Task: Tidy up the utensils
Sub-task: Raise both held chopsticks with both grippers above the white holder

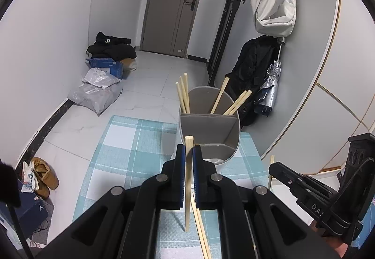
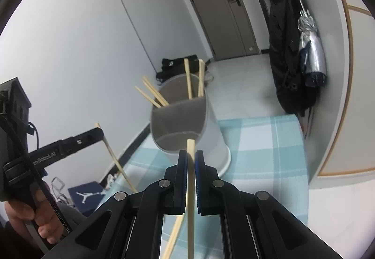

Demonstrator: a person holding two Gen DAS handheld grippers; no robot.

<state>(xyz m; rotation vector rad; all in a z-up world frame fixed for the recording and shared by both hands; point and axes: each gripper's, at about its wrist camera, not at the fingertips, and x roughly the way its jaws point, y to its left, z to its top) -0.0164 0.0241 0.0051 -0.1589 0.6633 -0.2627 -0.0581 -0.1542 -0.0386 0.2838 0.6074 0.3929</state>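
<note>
Each hand-held gripper, left [image 1: 189, 151] and right [image 2: 191, 156], clamps one pale, square-ended wooden chopstick [image 1: 187, 188] upright.

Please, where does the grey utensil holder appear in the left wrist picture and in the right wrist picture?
Left wrist: the grey utensil holder stands at centre, just beyond the left gripper.
Right wrist: holder at centre, leaning, beyond the right gripper.
Shared landmark: the brown door.

A home entryway: door [image 1: 174, 5], hung bag [image 1: 273, 8], coat [image 1: 255, 67], umbrella [image 1: 269, 90], shoes [image 1: 44, 175]
</note>
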